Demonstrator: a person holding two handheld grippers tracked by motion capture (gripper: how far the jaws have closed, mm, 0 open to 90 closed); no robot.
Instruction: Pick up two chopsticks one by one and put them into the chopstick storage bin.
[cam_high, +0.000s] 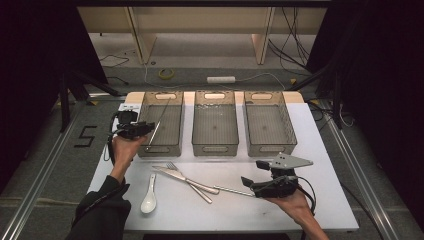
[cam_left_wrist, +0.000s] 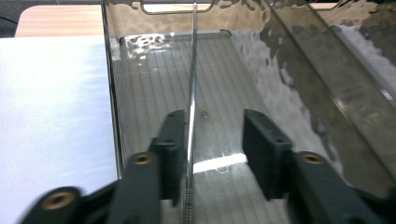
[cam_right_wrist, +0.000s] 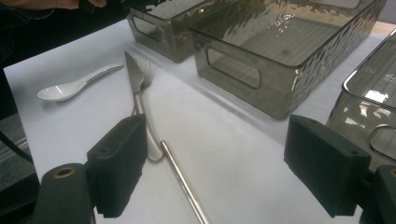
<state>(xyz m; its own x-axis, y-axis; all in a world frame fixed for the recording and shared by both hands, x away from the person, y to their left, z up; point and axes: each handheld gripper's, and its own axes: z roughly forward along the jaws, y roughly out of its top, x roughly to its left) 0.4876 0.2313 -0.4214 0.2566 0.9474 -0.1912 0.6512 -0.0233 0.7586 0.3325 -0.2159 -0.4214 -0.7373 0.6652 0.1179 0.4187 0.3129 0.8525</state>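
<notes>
Release of the metal chopstick (cam_left_wrist: 192, 79) into the left bin (cam_high: 161, 148) looks like the step in hand. Left hand-held gripper (cam_left_wrist: 212, 154) sits over that bin's near end, jaws parted, the thin rod resting against the inner face of one pad and clear of the other, its far end running toward the bin's back wall. From here, best to widen the jaws a touch more so neither pad drags the rod, then lift straight up rather than sideways, since any sideways pull could flick it over the low wall onto the white surface (cam_high: 280, 200). Worth checking that the whole length settles inside and is not propped on the near rim. Right hand-held gripper (cam_right_wrist: 224, 163) hovers above the surface, jaws wide apart and gripping nothing, a second chopstick (cam_right_wrist: 183, 184) lying between them near the crossed knife (cam_right_wrist: 134, 77) and fork (cam_right_wrist: 145, 74); white spoon (cam_right_wrist: 70, 86) lies farther off. Probably a good pick next: close on the rod well clear of the knife handle (cam_right_wrist: 152, 140), to avoid disturbing the pair.
</notes>
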